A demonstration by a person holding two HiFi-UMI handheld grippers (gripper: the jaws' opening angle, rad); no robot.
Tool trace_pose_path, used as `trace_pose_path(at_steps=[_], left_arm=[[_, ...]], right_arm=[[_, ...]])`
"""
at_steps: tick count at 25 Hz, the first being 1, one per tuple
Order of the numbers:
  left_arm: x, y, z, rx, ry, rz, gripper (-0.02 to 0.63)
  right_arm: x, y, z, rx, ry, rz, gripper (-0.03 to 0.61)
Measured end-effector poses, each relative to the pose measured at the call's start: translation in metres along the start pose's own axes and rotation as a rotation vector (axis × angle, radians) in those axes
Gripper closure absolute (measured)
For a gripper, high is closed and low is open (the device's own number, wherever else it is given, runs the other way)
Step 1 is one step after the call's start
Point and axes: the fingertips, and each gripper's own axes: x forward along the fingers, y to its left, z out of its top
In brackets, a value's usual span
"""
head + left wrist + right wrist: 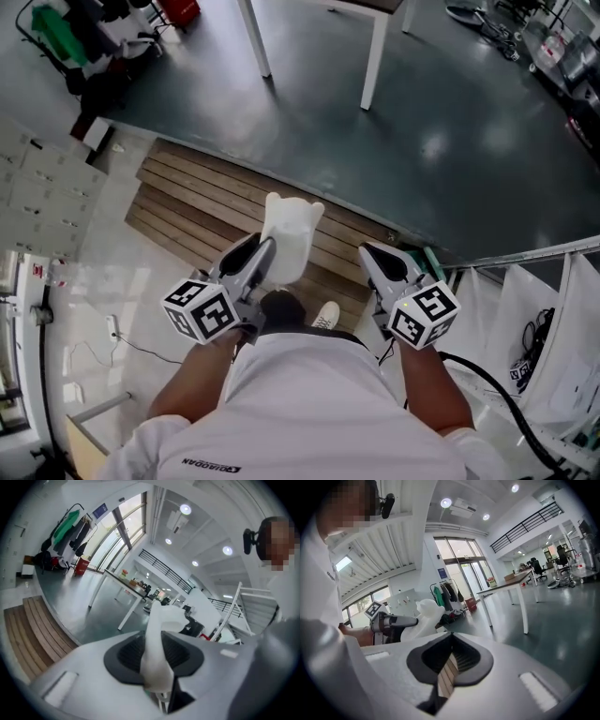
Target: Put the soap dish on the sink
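soap dish (166,616) pinched in left gripper (157,654), right gripper (451,660) jaws apart

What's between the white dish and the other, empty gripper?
Nothing but air: the head view shows only wooden decking below between the soap dish and right gripper.

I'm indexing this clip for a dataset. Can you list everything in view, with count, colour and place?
Soap dish: one, white, clamped in the left gripper, above the boards.
Wooden boards: one slatted platform, brown, beneath the grippers.
Floor: dark grey-green, beyond the boards.
Table: one, white legs, far across the floor.
Clothes rack: one, hung with a green garment, top left of the head view.
Cable: one, black, lower right.
Shoe: one, white, between the grippers.
Left gripper: one, grey, shut on the soap dish.
Right gripper: one, grey, jaws apart, empty.
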Motion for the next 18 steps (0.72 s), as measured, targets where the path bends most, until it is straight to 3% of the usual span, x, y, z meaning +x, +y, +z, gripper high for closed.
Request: trace_pose_path(at_steps=[6, 18], left_arm=[[0.022, 0.035, 0.024, -0.01, 0.01, 0.02, 0.492], [0.152, 0.103, 0.124, -0.012, 0.061, -0.088, 0.492]], right_arm=[[0.042, -0.012, 0.002, 0.034, 0.02, 0.015, 0.577], [0.158, -0.101, 0.06, 0.026, 0.089, -0.078, 0.577]])
